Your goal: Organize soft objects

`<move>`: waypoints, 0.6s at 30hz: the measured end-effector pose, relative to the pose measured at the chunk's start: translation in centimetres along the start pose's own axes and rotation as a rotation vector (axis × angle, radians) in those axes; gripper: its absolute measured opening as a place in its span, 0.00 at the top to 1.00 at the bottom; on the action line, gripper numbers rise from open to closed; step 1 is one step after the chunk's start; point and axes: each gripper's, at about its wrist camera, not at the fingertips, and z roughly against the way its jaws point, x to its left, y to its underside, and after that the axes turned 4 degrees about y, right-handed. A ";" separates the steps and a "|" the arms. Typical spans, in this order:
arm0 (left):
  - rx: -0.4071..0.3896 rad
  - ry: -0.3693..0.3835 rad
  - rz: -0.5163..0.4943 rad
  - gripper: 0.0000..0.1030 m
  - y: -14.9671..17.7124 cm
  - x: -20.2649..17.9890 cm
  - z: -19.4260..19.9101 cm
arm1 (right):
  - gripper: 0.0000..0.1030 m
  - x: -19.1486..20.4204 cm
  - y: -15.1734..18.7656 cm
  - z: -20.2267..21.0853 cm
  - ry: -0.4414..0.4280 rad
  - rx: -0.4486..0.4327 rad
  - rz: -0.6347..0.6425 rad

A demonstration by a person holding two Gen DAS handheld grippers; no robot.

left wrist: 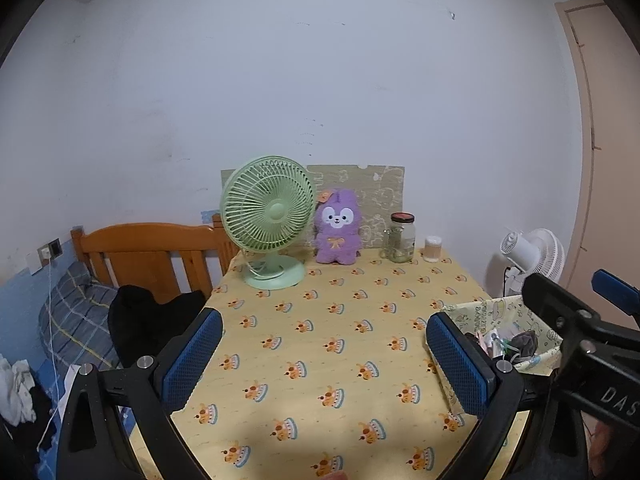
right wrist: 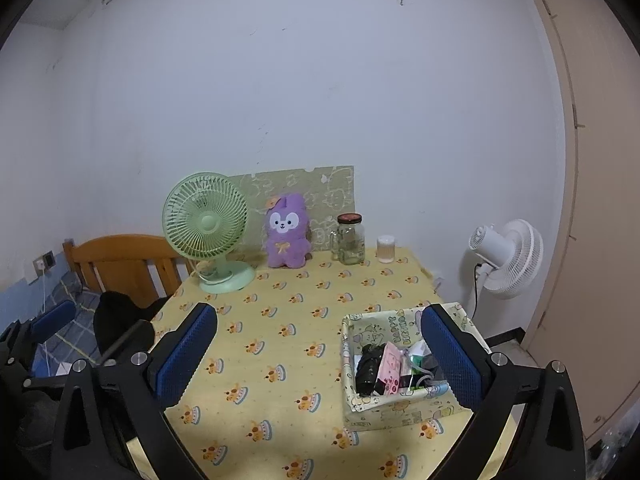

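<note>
A purple plush bunny (left wrist: 337,226) sits upright at the far edge of the yellow-clothed table (left wrist: 320,344), against a patterned board; it also shows in the right wrist view (right wrist: 286,232). A patterned fabric storage box (right wrist: 394,364) stands at the table's right side, holding several small items; its corner shows in the left wrist view (left wrist: 508,328). My left gripper (left wrist: 324,356) is open and empty above the table's near middle. My right gripper (right wrist: 320,356) is open and empty, its right finger over the box.
A green desk fan (left wrist: 269,220) stands left of the bunny. A glass jar (left wrist: 401,238) and a small cup (left wrist: 433,249) stand right of it. A white floor fan (right wrist: 506,254) is at the right, a wooden bed headboard (left wrist: 148,256) and black cloth (left wrist: 148,320) at the left.
</note>
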 end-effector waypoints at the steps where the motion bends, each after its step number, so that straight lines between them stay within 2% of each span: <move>1: 0.001 -0.001 0.003 0.00 0.1 0.1 0.0 | 0.00 0.0 0.0 0.1 0.002 -0.001 0.000; 18: 0.000 -0.024 0.026 0.00 0.4 1.1 0.6 | 0.00 -0.4 0.2 0.2 0.004 -0.002 0.010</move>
